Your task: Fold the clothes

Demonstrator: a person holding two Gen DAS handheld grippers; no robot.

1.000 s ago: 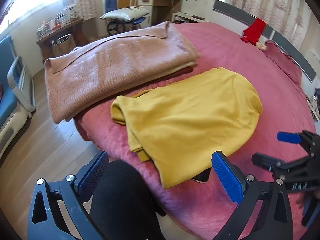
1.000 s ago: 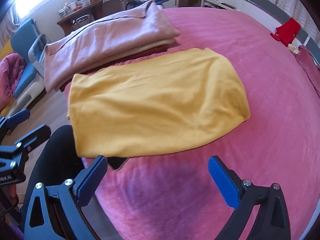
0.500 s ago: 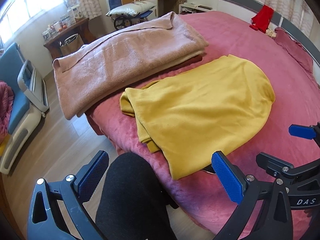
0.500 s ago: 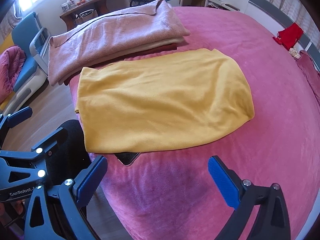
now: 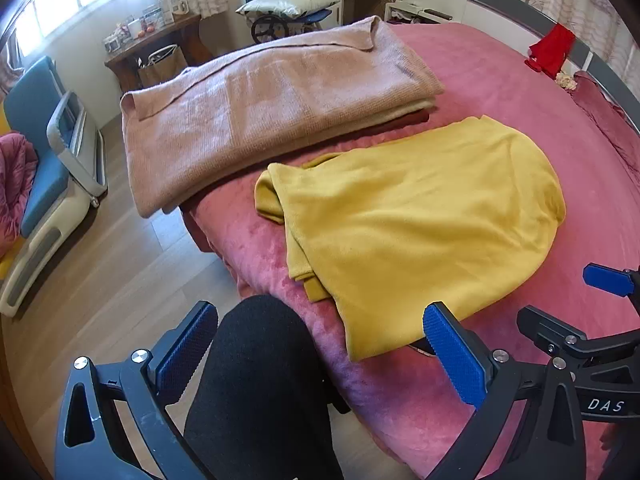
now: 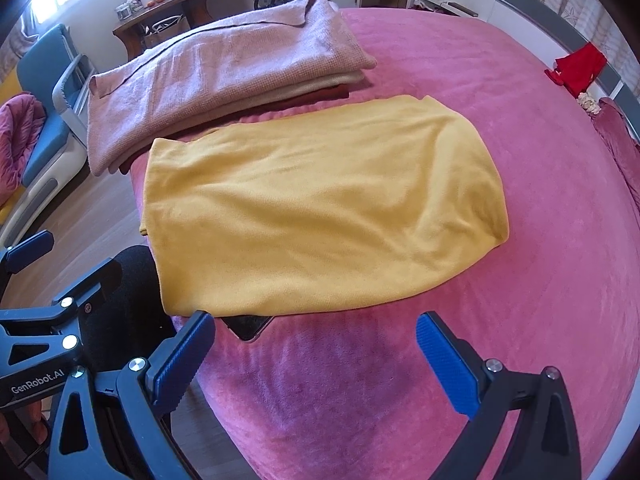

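Note:
A folded yellow garment (image 5: 420, 216) (image 6: 320, 208) lies flat on the pink bedspread (image 5: 500, 92) (image 6: 540, 160) near the bed's front edge. My left gripper (image 5: 320, 360) hovers open off the garment's near left corner, above a person's black-clad knee (image 5: 260, 380). My right gripper (image 6: 316, 356) is open too, held just in front of the garment's near edge with nothing between its fingers. The right gripper (image 5: 592, 320) also shows at the right of the left wrist view. The left gripper (image 6: 60, 292) shows at the lower left of the right wrist view.
A folded pink blanket stack (image 5: 260, 112) (image 6: 220, 76) lies behind the garment. A dark phone (image 6: 248, 324) pokes out under the garment's near edge. A red cloth (image 5: 550, 50) hangs at the headboard. A blue chair (image 5: 44, 168) stands on the wooden floor at left.
Both grippers have drawn back and risen a little from the bed; the garment looks slightly farther away. Both stayed open and the garment has not moved.

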